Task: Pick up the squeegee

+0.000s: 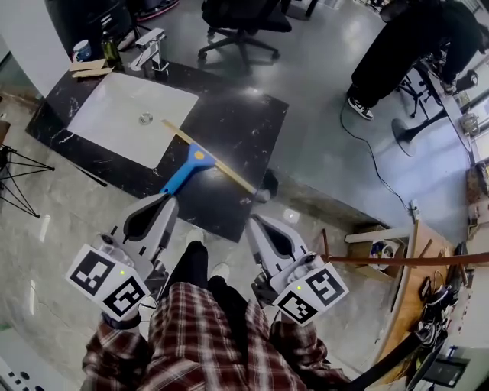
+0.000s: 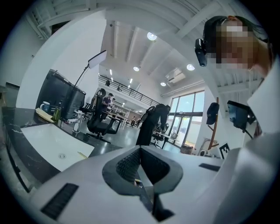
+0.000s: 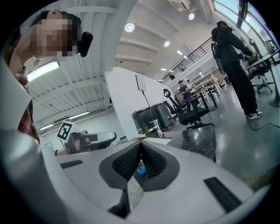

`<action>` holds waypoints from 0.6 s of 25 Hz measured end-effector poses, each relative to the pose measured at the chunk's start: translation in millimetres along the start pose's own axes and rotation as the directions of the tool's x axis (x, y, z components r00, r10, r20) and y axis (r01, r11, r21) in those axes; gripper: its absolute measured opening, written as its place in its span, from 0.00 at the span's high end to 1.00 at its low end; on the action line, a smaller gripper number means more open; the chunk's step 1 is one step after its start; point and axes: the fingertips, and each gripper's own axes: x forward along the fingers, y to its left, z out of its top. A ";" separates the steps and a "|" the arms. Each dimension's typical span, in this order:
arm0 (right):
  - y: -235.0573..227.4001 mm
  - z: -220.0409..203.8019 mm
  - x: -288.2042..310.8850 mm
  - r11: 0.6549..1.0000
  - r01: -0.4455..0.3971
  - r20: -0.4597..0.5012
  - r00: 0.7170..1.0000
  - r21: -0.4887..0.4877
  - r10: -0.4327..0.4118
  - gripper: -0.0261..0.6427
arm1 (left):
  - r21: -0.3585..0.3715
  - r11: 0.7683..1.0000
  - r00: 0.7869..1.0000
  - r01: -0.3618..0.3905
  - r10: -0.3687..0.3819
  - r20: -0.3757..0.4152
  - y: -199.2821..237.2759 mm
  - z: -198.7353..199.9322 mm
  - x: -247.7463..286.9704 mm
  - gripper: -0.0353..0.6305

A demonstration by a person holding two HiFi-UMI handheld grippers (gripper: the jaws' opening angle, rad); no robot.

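Note:
The squeegee [image 1: 194, 162] lies flat on the black marble counter [image 1: 244, 126], its blue handle pointing toward me and its long tan blade crossing beside the white sink [image 1: 126, 114]. My left gripper [image 1: 169, 198] is shut and empty, with its tip just short of the handle's near end. My right gripper [image 1: 254, 220] is also shut and empty, by the counter's front edge to the right of the handle. In the left gripper view the gripper [image 2: 140, 149] has its jaws together, with the sink [image 2: 50, 146] ahead. In the right gripper view a bit of the blue handle [image 3: 141, 169] shows past the tips of the gripper [image 3: 140, 145].
A faucet [image 1: 150, 50], a bottle [image 1: 111, 50] and a cup [image 1: 82, 51] stand behind the sink. Beyond the counter are an office chair [image 1: 241, 23] and a person in black [image 1: 409, 46]. A tripod [image 1: 17, 179] stands at the left, a wooden table [image 1: 416, 282] at the right.

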 end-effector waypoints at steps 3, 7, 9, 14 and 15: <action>-9.0 9.8 21.7 1.000 0.001 0.000 1.000 -0.005 -0.001 0.94 | 0.005 1.000 1.000 0.005 -0.005 -0.003 16.4 10.4 14.8 0.93; -17.0 33.0 55.3 0.999 0.001 0.020 1.000 -0.032 -0.001 0.94 | 0.037 0.999 1.000 0.028 -0.028 -0.008 40.2 29.7 36.1 0.93; -22.4 42.8 73.2 0.999 0.006 0.030 1.000 -0.043 -0.005 0.94 | 0.066 0.997 0.999 0.040 -0.039 -0.018 52.6 36.3 45.5 0.93; -30.4 55.0 119.2 0.998 0.016 0.039 0.999 -0.062 -0.013 0.94 | 0.113 0.991 0.997 0.071 -0.068 -0.030 84.6 48.3 64.9 0.93; -31.2 56.0 126.9 0.998 0.017 0.041 0.999 -0.064 -0.014 0.94 | 0.121 0.990 0.997 0.076 -0.072 -0.034 90.1 49.6 68.6 0.93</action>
